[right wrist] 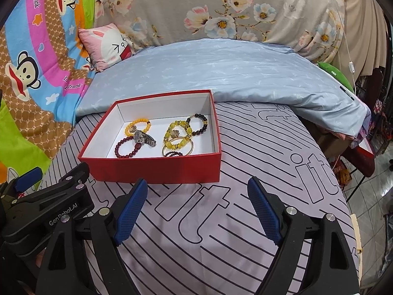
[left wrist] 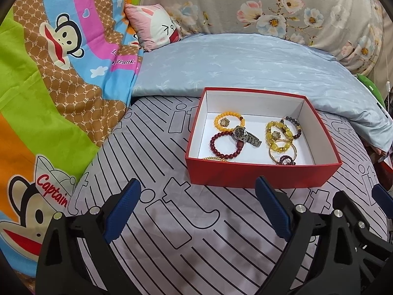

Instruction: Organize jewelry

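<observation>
Red box (left wrist: 260, 172) set on striped sheet (left wrist: 172, 233), bracelets (left wrist: 229, 121) and watch (left wrist: 245, 135) laid inside it; left gripper (left wrist: 199, 194) and right gripper (right wrist: 196, 196) held before the box, fingers spread, nothing gripped

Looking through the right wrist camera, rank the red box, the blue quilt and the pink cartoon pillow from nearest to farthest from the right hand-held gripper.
1. Red box: nearest, just ahead of the right hand-held gripper, slightly left, on the striped sheet.
2. Blue quilt: directly behind the box, spread across the bed.
3. Pink cartoon pillow: farthest, back left, beyond the quilt's far edge.
</observation>
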The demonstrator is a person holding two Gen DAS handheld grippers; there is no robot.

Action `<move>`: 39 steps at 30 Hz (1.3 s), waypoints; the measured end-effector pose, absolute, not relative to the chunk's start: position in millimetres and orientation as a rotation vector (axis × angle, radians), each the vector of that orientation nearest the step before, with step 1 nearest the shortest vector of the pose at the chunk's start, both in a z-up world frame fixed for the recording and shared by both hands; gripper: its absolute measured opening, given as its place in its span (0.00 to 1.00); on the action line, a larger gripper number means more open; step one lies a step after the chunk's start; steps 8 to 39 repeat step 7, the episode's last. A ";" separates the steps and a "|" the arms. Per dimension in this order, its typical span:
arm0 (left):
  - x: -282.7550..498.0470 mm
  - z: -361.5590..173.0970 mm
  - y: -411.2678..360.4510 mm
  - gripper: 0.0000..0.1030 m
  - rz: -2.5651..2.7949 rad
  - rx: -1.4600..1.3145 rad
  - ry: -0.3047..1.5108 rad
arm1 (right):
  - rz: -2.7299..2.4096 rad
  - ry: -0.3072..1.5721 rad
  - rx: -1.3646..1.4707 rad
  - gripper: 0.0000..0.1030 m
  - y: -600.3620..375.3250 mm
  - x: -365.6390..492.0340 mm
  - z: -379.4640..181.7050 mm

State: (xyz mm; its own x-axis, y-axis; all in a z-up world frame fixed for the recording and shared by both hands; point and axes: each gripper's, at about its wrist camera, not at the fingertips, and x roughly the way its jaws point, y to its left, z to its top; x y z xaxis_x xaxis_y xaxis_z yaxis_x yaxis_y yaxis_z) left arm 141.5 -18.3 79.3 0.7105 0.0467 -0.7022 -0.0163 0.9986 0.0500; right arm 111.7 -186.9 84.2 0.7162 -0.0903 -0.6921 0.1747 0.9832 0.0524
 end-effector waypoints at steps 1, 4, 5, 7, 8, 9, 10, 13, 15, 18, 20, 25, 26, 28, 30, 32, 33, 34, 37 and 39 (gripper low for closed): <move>142.4 79.0 -17.6 0.87 0.036 0.035 0.786 | -0.148 0.758 0.118 0.79 -187.2 111.7 84.2; 143.2 79.3 -15.6 0.87 0.027 0.022 0.785 | -0.157 0.747 0.120 0.81 -187.0 111.9 85.1; 143.2 79.7 -15.9 0.87 0.027 0.022 0.782 | -0.158 0.744 0.121 0.81 -186.3 111.6 85.3; 142.9 80.3 -16.6 0.87 0.028 0.025 0.778 | -0.161 0.742 0.122 0.81 -187.0 111.8 85.8; 142.9 80.3 -16.6 0.87 0.028 0.025 0.778 | -0.161 0.742 0.122 0.81 -187.0 111.8 85.8; 142.9 80.3 -16.6 0.87 0.028 0.025 0.778 | -0.161 0.742 0.122 0.81 -187.0 111.8 85.8; 142.9 80.3 -16.6 0.87 0.028 0.025 0.778 | -0.161 0.742 0.122 0.81 -187.0 111.8 85.8; 142.9 80.3 -16.6 0.87 0.028 0.025 0.778 | -0.161 0.742 0.122 0.81 -187.0 111.8 85.8; 142.9 80.3 -16.6 0.87 0.028 0.025 0.778 | -0.161 0.742 0.122 0.81 -187.0 111.8 85.8; 142.9 80.3 -16.6 0.87 0.028 0.025 0.778 | -0.161 0.742 0.122 0.81 -187.0 111.8 85.8; 142.9 80.3 -16.6 0.87 0.028 0.025 0.778 | -0.161 0.742 0.122 0.81 -187.0 111.8 85.8; 142.9 80.3 -16.6 0.87 0.028 0.025 0.778 | -0.161 0.742 0.122 0.81 -187.0 111.8 85.8; 142.9 80.3 -16.6 0.87 0.028 0.025 0.778 | -0.161 0.742 0.122 0.81 -187.0 111.8 85.8; 142.9 80.3 -16.6 0.87 0.028 0.025 0.778 | -0.161 0.742 0.122 0.81 -187.0 111.8 85.8; 142.9 80.3 -16.6 0.87 0.028 0.025 0.778 | -0.161 0.742 0.122 0.81 -187.0 111.8 85.8; 142.9 80.3 -16.6 0.87 0.028 0.025 0.778 | -0.161 0.742 0.122 0.81 -187.0 111.8 85.8; 142.9 80.3 -16.6 0.87 0.028 0.025 0.778 | -0.161 0.742 0.122 0.81 -187.0 111.8 85.8; 142.9 80.3 -16.6 0.87 0.028 0.025 0.778 | -0.161 0.742 0.122 0.81 -187.0 111.8 85.8; 142.9 80.3 -16.6 0.87 0.028 0.025 0.778 | -0.161 0.742 0.122 0.81 -187.0 111.8 85.8; 142.9 80.3 -16.6 0.87 0.028 0.025 0.778 | -0.161 0.742 0.122 0.81 -187.0 111.8 85.8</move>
